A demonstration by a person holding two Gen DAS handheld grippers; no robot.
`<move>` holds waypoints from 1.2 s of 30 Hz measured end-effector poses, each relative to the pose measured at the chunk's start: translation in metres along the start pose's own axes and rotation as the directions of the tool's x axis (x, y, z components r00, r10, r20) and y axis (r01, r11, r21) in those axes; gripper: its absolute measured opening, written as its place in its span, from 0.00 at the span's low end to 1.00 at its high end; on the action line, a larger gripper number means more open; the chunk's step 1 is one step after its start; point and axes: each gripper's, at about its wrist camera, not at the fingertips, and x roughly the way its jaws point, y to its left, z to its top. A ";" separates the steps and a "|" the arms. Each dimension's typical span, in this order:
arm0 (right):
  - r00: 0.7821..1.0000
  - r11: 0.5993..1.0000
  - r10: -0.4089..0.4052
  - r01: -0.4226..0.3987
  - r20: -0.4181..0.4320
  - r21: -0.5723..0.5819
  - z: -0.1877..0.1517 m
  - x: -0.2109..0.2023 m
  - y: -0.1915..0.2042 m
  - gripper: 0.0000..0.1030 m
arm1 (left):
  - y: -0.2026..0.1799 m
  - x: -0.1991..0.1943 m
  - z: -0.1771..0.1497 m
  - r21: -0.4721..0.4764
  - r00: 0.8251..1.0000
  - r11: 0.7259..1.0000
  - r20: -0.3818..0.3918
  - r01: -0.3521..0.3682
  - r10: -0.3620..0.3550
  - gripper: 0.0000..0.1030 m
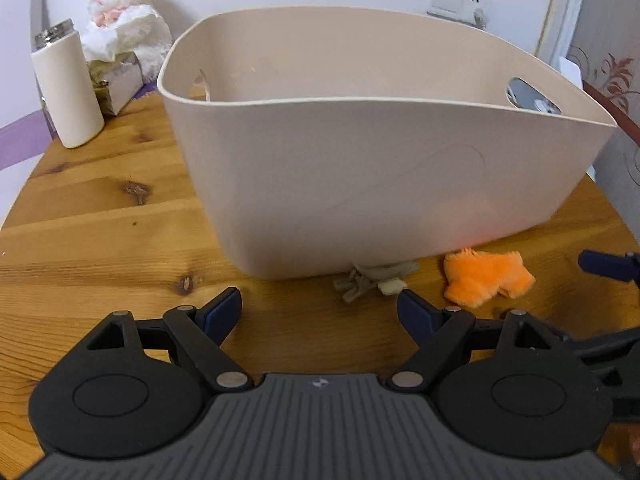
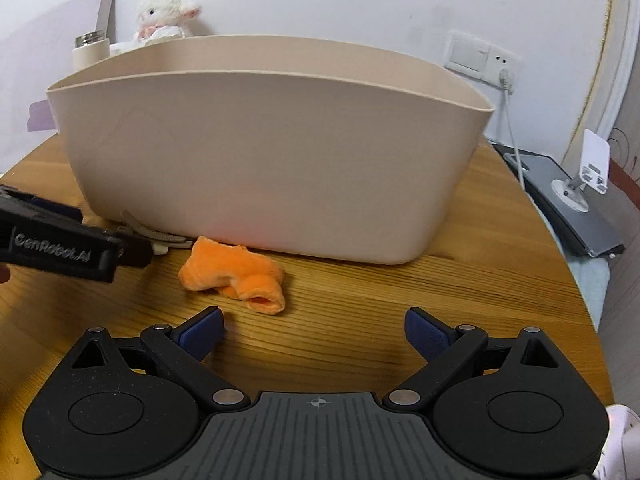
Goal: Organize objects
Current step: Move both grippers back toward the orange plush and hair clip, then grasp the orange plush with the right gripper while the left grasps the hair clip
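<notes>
A large beige plastic bin (image 1: 360, 176) stands on the round wooden table (image 1: 100, 216); it also fills the right wrist view (image 2: 260, 168). A small orange plush sock (image 1: 484, 278) lies just in front of it, seen also in the right wrist view (image 2: 236, 274). A small beige hair clip (image 1: 374, 280) lies at the bin's base, also visible in the right wrist view (image 2: 160, 240). My left gripper (image 1: 320, 312) is open and empty, just short of the clip. My right gripper (image 2: 314, 332) is open and empty, just right of the sock.
A white cylindrical bottle (image 1: 66, 88), a tissue box (image 1: 116, 80) and a white plush lamb (image 1: 128, 4) stand at the table's back left. A laptop (image 2: 568, 204) and a phone stand (image 2: 588, 172) sit off the right edge. A wall socket (image 2: 480, 60) is behind.
</notes>
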 end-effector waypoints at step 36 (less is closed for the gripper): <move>0.995 0.998 0.066 -0.066 0.069 0.001 0.000 -0.016 0.012 0.02 | -0.017 -0.008 -0.006 0.021 0.997 0.997 0.030 0.069 -0.070 0.22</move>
